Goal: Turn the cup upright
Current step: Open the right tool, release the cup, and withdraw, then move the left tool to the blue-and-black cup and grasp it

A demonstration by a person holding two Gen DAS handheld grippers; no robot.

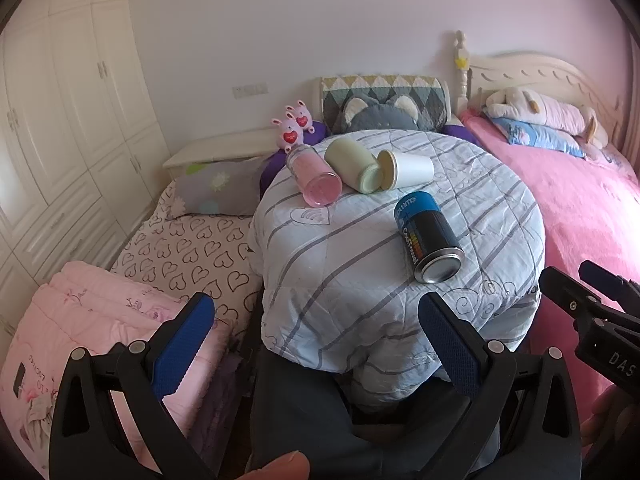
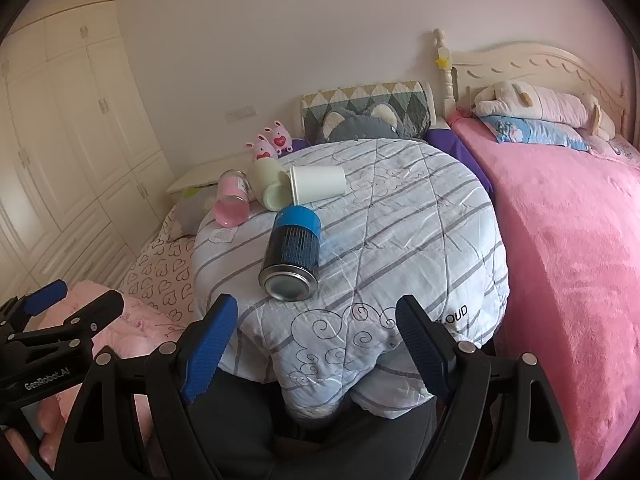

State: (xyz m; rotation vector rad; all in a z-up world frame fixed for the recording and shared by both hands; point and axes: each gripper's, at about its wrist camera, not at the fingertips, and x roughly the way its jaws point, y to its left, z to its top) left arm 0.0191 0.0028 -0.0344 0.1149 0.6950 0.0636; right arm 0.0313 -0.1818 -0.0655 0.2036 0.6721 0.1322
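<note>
Several cups lie on their sides on a round table covered by a striped light-blue quilt (image 1: 340, 280). A blue and black can-shaped cup (image 1: 428, 236) lies nearest, base toward me; it also shows in the right wrist view (image 2: 292, 254). Behind it lie a white cup (image 1: 408, 169), a pale yellow cup (image 1: 354, 164) and a pink cup (image 1: 314, 176). My left gripper (image 1: 316, 332) is open and empty, short of the table's near edge. My right gripper (image 2: 316, 334) is open and empty, just in front of the blue cup.
A pink bed (image 2: 568, 248) with plush toys runs along the right. A heart-print bed (image 1: 192, 248) and a folded pink quilt (image 1: 80, 320) lie left. White wardrobes (image 1: 60, 120) line the left wall. Pink bunny toys (image 1: 294, 124) and a grey cat cushion (image 1: 376, 114) sit behind the table.
</note>
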